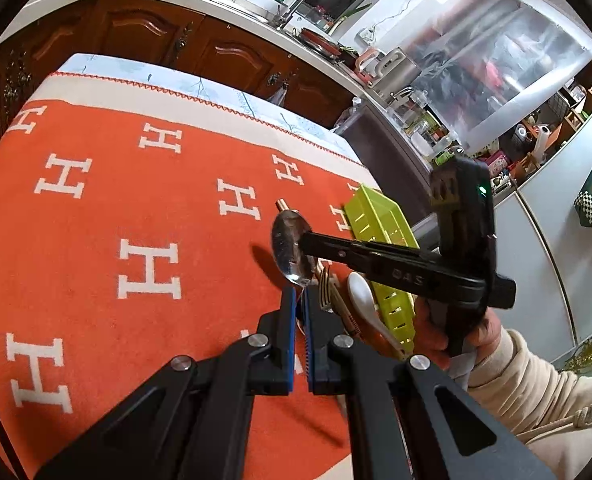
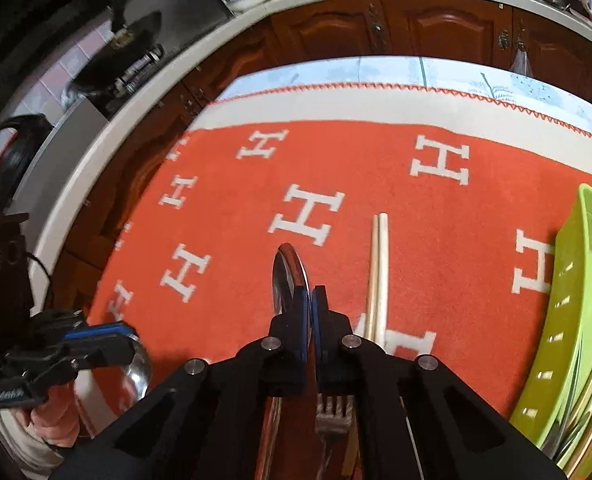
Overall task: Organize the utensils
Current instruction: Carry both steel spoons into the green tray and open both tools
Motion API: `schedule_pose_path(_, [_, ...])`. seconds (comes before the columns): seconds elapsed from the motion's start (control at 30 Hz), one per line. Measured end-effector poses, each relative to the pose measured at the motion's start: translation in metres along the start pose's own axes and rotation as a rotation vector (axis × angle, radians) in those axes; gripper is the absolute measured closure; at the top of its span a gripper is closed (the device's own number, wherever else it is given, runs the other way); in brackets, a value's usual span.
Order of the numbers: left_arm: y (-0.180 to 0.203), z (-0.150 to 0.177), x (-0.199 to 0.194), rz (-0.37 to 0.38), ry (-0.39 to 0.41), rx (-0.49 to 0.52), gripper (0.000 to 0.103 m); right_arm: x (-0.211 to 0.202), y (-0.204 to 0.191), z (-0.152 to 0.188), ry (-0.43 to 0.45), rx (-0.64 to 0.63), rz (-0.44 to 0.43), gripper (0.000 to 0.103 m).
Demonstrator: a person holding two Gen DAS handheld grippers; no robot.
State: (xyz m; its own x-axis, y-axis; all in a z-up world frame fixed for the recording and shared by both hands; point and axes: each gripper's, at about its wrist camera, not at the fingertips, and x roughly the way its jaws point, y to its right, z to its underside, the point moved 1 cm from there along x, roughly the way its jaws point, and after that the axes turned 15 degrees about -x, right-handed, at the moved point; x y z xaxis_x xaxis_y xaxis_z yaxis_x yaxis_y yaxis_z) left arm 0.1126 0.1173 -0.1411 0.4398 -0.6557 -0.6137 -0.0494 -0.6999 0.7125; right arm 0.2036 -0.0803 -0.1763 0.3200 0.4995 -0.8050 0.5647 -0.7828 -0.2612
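A metal spoon (image 1: 285, 248) stands tilted over the orange cloth. My right gripper (image 1: 302, 240) reaches in from the right and is shut on the bowl's edge. In the right wrist view the spoon (image 2: 283, 276) shows edge-on between the pads of the right gripper (image 2: 311, 300). My left gripper (image 1: 300, 300) is shut just below the spoon's neck; no frame shows it holding anything. Chopsticks (image 2: 378, 280), a fork (image 2: 332, 412) and a white ceramic spoon (image 1: 360, 296) lie beside a green slotted rack (image 1: 380, 232). A shiny curved metal piece (image 2: 141, 360) sits by the left gripper (image 2: 131, 334).
The orange cloth with white H marks (image 1: 135, 240) covers the table. Dark wooden cabinets (image 1: 155, 36) and a cluttered counter stand beyond its far edge. The green rack (image 2: 576, 300) holds some long utensils. A hand and cream sleeve (image 1: 508, 364) hold the right gripper.
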Motion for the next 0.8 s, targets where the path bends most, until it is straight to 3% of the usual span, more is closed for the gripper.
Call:
schedule_pose_path(0.3, [0.028, 0.002, -0.016, 0.023, 0.01, 0.041, 0.102, -0.08, -0.003, 0.016, 0.196, 0.07, -0.069, 0.101])
schedule_pose_path(0.6, [0.092, 0.007, -0.013, 0.077, -0.011, 0.144, 0.101, -0.204, 0.018, 0.054, 0.381, 0.125, 0.004, 0.101])
schedule_pose_path(0.8, [0.139, 0.012, 0.009, 0.092, -0.051, 0.226, 0.101, -0.268, 0.042, 0.099, 0.405, 0.176, 0.085, 0.101])
